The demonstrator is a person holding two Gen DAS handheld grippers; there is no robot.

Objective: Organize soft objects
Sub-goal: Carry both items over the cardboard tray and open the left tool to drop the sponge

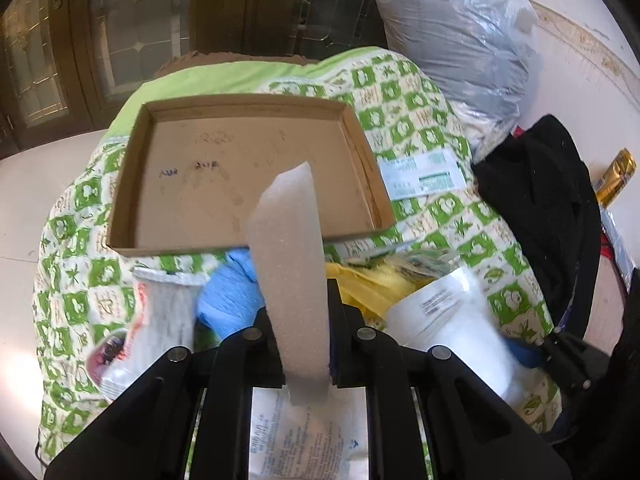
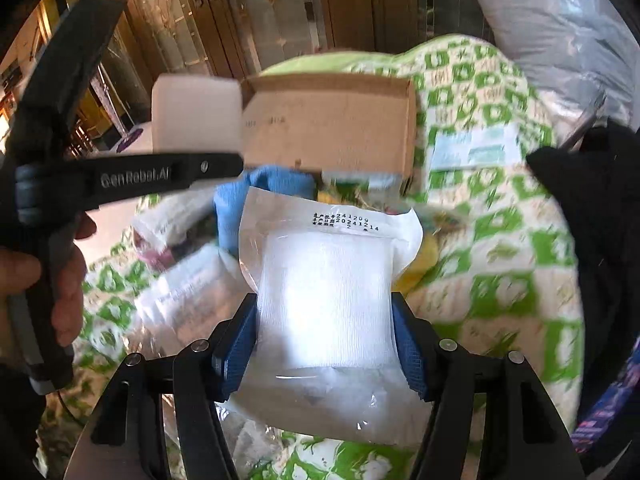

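Green-patterned quilt (wooden glazed doors behind); left jaws clamp foam strip, right grip gauze packet.

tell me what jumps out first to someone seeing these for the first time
Each hand-held gripper is shut on something white: the left hand-held gripper holds a strip of white foam upright in front of the empty cardboard tray, and the right hand-held gripper clamps a bagged gauze roll. Under everything lies a green-and-white patterned quilt.
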